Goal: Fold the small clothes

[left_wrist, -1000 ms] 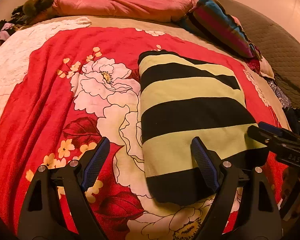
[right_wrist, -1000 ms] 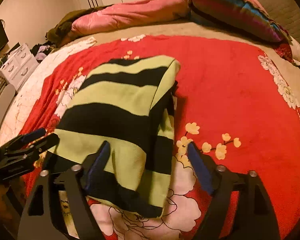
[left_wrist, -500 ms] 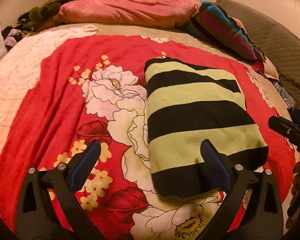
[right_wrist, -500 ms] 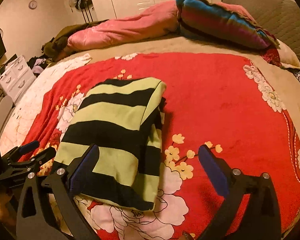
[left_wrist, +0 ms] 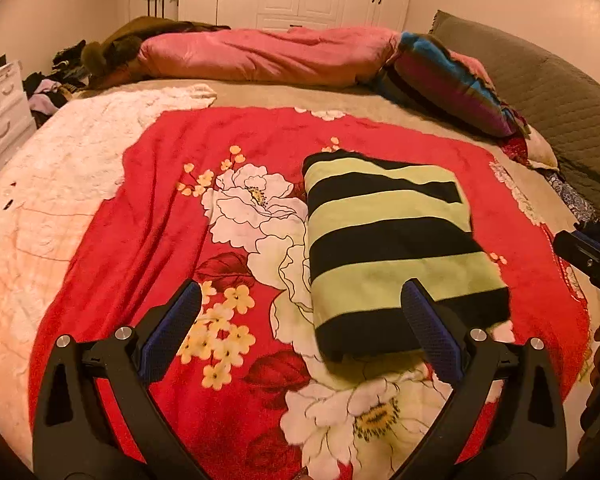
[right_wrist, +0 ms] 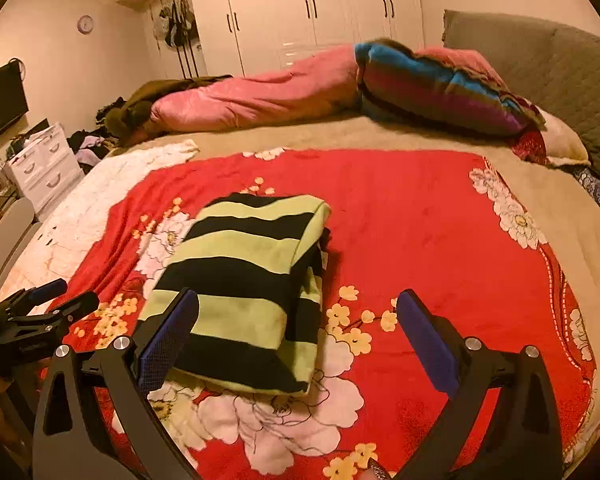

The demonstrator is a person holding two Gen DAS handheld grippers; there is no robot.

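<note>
The sweater [left_wrist: 396,248], striped black and pale green, lies folded into a compact rectangle on the red floral blanket [left_wrist: 172,208], toward the near edge of the bed [right_wrist: 380,132]. From the right wrist view its right side shows stacked layers, one edge slightly proud of the rest, so the bundle is neat but not perfectly square. No sleeve or loose flap sticks out in either view.

The left gripper [left_wrist: 300,312] hangs above the blanket with its jaws spread wide, nothing between them; its right finger overlaps the sweater's near corner in the picture, but whether it touches the cloth I cannot tell. The right gripper [right_wrist: 296,316] is likewise spread and empty, its left finger in front of the sweater's near left part.

Judging from this, the folding of this garment looks finished or nearly so; at most a small tidy of the right-hand layers remains. No other small clothes lie on the blanket, so what is left of the task cannot be read here.

Beyond, a pink duvet [left_wrist: 260,56] and a striped pillow [right_wrist: 436,84] lie at the far side, with white wardrobes [right_wrist: 320,4] behind.
</note>
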